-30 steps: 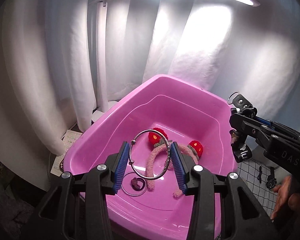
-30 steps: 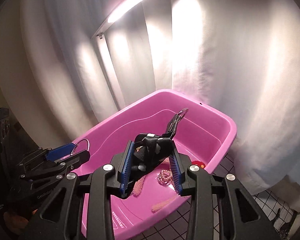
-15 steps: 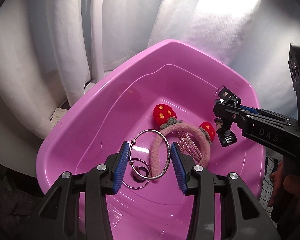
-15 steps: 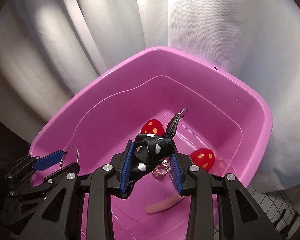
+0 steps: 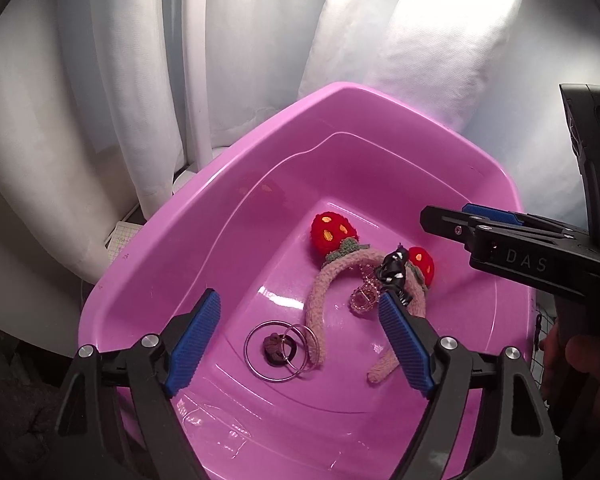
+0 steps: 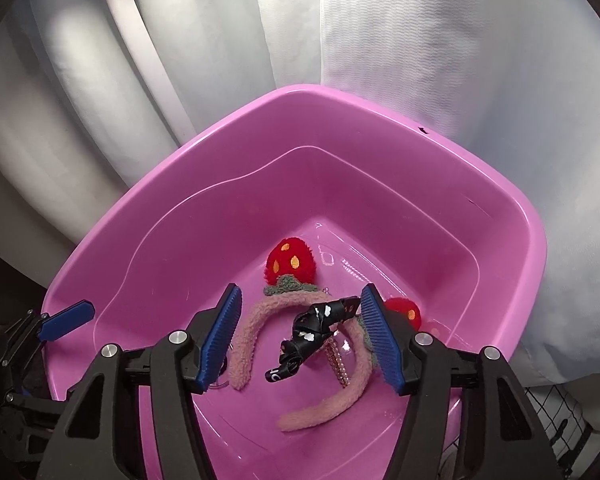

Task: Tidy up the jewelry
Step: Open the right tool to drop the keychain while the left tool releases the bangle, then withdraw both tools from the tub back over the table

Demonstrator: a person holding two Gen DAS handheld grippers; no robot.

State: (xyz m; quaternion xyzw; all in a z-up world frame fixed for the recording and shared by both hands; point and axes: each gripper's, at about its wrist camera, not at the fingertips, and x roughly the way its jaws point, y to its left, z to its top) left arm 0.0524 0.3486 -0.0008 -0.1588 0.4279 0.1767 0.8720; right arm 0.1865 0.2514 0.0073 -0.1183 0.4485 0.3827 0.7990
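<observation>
Left tool [image 5: 300,336] is hanging wide open over the pink tub [image 5: 204,216], gripping nothing. The silver ring [image 5: 270,350] is lying on the tub floor below and between its pads, overlapping a smaller ring [image 5: 300,346] and touching the fuzzy pink headband [image 5: 328,292]. Right tool [image 6: 300,336] is also standing open and empty; the black ribbon clip [image 6: 312,332] is sitting between its pads, draped on the headband beside the beaded piece [image 6: 336,360]. Versus 0.5 s ago: both tools were clamped, left on the ring, right on the clip. Both items are now lying in the tub, released.
</observation>
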